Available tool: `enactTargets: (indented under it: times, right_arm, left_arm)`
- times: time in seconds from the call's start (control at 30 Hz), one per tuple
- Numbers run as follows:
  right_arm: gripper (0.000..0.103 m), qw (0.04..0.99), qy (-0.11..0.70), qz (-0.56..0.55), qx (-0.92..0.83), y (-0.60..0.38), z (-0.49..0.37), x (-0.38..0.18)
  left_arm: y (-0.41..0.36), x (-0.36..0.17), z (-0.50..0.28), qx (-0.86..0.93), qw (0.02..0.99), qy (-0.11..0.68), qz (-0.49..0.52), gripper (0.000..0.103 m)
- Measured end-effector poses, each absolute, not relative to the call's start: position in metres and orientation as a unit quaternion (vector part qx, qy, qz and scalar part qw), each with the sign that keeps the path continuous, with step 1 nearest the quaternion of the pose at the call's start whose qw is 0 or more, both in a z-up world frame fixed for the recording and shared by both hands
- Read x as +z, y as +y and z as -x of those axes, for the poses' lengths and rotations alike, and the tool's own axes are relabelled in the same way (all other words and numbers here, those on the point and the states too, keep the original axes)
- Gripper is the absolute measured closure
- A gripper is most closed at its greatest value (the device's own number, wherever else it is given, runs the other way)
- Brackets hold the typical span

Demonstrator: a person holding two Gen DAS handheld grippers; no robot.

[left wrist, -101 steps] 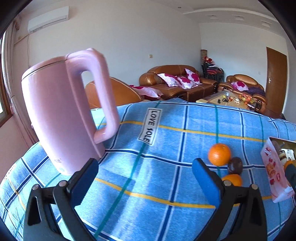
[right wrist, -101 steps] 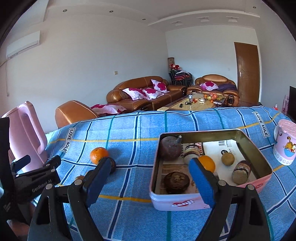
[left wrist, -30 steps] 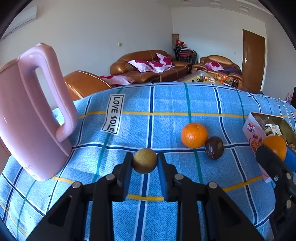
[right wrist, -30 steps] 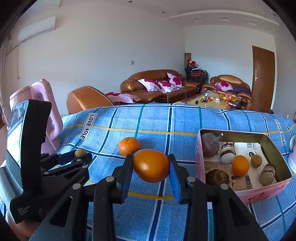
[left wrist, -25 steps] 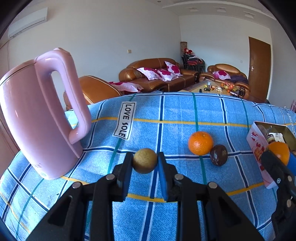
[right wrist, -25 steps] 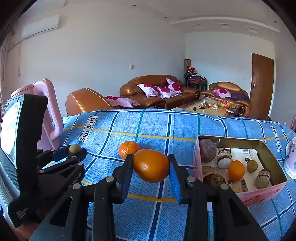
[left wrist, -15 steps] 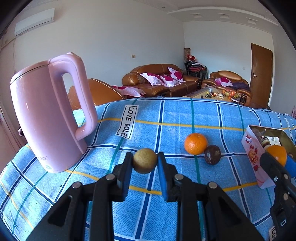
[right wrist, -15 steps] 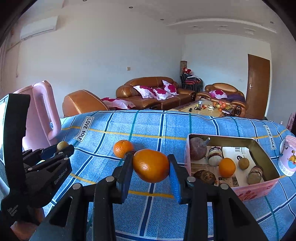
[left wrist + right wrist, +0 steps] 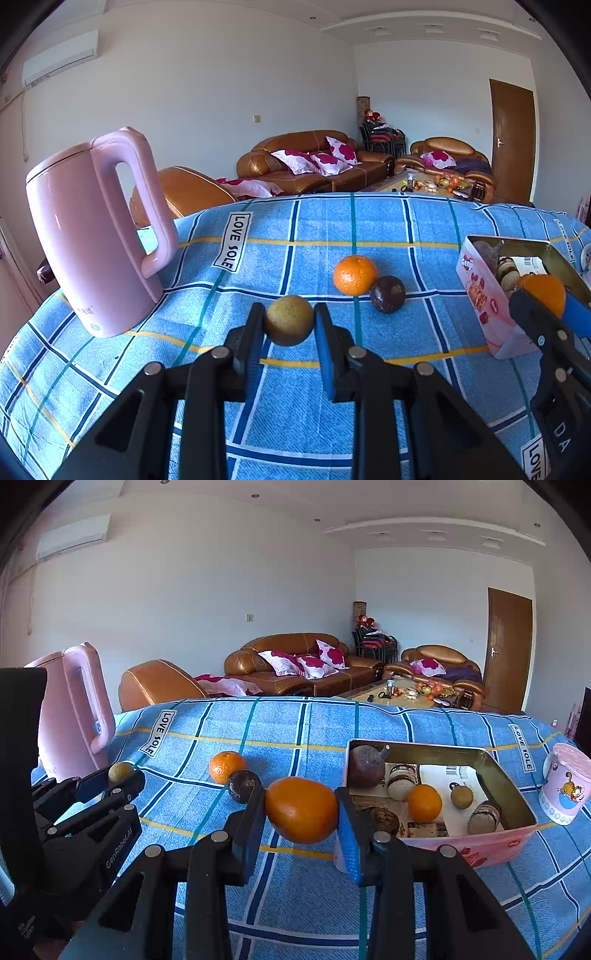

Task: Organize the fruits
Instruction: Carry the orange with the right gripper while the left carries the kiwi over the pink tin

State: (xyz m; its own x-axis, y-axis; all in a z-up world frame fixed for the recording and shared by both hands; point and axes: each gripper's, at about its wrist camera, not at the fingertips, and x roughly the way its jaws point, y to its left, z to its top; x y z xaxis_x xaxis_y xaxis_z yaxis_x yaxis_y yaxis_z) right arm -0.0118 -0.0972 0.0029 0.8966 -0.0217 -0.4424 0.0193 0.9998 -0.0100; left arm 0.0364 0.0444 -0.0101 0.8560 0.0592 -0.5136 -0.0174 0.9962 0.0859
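You carry an orange [image 9: 301, 809] in your right gripper [image 9: 301, 814], pinched between both pads and lifted clear of the blue checked tablecloth [image 9: 295, 723], just left of the pink tin [image 9: 487, 845]. Your left gripper [image 9: 289, 325] is clamped on a small yellow-green fruit [image 9: 289, 319], also off the cloth and farther from the tin, near the pink kettle [image 9: 85, 236].

You look to be mid-transfer, with both pieces picked up and neither yet placed. The tin already holds an orange, a small green fruit, dark fruits and a few jars, so the next move calls for bringing the right gripper over the near wall, lowering into a bare patch, then easing the pads apart. An orange [image 9: 354, 275] and a dark round fruit [image 9: 387, 294] sit touching on the cloth, waiting their turn.
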Motion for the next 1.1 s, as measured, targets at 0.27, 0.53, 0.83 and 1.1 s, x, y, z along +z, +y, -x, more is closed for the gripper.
enactTargets:
  times: [0.27,0.53,0.83,1.1]
  right_arm:
    - [0.063,0.974,0.224,0.006,-0.024,-0.119,0.019,0.004]
    - [0.063,0.974,0.220,0.009,-0.042,-0.140,0.021,0.006]
    - [0.063,0.975,0.211,0.022,-0.068,-0.164,0.021,0.008]
    - [0.064,0.973,0.212,0.014,-0.088,-0.193,0.018,0.008]
  left_arm:
    - [0.027,-0.010,-0.030,0.009,0.962,0.270,-0.039,0.075]
    - [0.006,-0.009,-0.025,-0.006,0.962,0.270,-0.044,0.075]
    - [-0.015,-0.010,-0.027,-0.026,0.960,0.276,-0.046,0.075]
    - [-0.037,-0.010,-0.027,-0.040,0.960,0.273,-0.054,0.075]
